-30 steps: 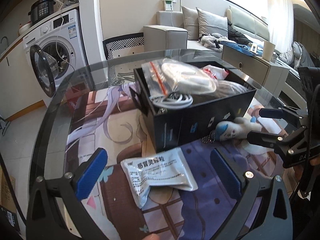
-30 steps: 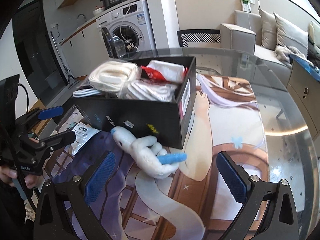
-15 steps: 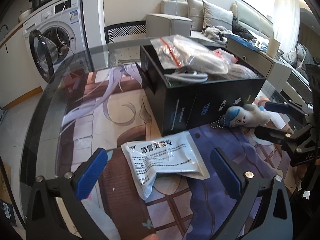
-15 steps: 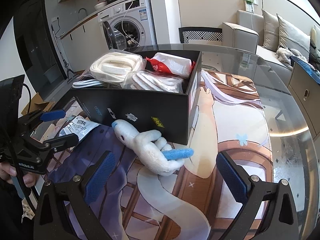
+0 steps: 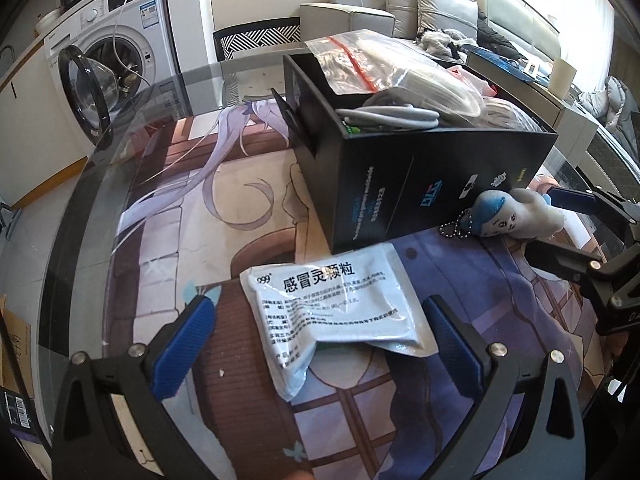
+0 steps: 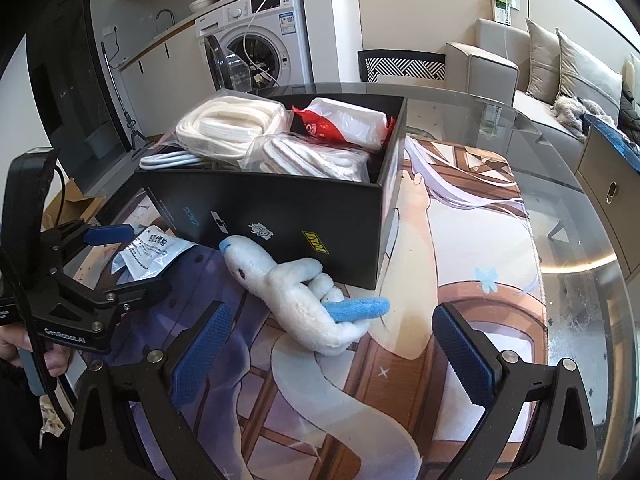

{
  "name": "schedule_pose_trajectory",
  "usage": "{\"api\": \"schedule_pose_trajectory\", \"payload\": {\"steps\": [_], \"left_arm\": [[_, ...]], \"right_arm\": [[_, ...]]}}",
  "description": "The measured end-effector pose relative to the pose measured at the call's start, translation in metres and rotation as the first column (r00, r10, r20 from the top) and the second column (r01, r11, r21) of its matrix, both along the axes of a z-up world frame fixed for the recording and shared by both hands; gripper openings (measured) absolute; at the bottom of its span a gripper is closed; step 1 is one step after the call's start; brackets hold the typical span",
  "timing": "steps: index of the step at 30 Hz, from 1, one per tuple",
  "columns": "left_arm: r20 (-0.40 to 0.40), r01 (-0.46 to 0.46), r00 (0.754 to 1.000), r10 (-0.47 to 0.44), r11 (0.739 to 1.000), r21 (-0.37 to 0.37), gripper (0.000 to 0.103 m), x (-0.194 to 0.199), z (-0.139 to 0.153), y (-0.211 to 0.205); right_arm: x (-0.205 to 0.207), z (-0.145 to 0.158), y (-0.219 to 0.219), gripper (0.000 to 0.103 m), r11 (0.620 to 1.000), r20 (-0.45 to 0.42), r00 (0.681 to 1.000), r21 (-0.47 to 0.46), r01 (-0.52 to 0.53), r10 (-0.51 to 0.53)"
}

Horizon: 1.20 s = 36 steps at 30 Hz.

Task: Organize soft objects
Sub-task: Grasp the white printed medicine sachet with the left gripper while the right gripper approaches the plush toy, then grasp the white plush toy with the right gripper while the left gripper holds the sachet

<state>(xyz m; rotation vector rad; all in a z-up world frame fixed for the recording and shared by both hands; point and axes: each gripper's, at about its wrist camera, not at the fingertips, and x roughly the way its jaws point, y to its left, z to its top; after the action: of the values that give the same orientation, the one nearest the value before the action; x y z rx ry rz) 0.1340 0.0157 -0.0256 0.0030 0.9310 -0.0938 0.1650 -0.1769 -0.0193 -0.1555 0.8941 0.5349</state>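
Plush toy (image 6: 304,300) between the right gripper's (image 6: 332,344) spread fingers, untouched.

The surface (image 5: 80,216) is a round glass top, most of it covered by a printed mat (image 5: 224,208) showing a long-haired cartoon figure. On the mat stands a black box (image 5: 420,176), open at the top and heaped full. A white sachet (image 5: 336,312) lies flat just ahead of the left tool (image 5: 320,340), between its fingers and near the box's corner. A white plush (image 6: 296,292) with blue tips lies ahead of the right tool (image 6: 332,348), its head against the box wall. Bare glass shows beyond the mat's far and right edges.
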Motion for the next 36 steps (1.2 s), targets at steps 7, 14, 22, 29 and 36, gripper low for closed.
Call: {"api": "schedule_pose_trajectory", "payload": {"steps": [7, 14, 22, 29, 36], "left_arm": [[0.032, -0.004, 0.999, 0.004, 1.000, -0.006, 0.088, -0.003, 0.003, 0.002], [0.057, 0.007, 0.998, -0.007, 1.000, -0.012, 0.070, -0.005, 0.005, 0.003], [0.058, 0.008, 0.998, -0.007, 1.000, -0.017, 0.069, -0.006, 0.005, 0.004], [0.059, 0.010, 0.998, -0.009, 1.000, -0.016, 0.069, -0.005, 0.005, 0.005], [0.064, 0.036, 0.997, -0.035, 0.999, -0.023, 0.064, -0.009, 0.006, 0.005]], "right_arm": [[0.004, -0.001, 0.007, 0.087, 1.000, -0.006, 1.000, -0.006, -0.023, 0.023], [0.005, -0.004, 0.014, 0.070, 0.998, -0.015, 0.999, -0.035, -0.052, 0.051], [-0.004, -0.002, 0.020, 0.049, 0.995, -0.009, 0.995, -0.037, -0.095, 0.095], [-0.014, -0.002, 0.017, 0.035, 0.993, -0.002, 0.994, -0.027, -0.113, 0.113], [-0.029, 0.000, 0.008, 0.033, 0.991, -0.001, 0.991, 0.017, -0.134, 0.134]]}}
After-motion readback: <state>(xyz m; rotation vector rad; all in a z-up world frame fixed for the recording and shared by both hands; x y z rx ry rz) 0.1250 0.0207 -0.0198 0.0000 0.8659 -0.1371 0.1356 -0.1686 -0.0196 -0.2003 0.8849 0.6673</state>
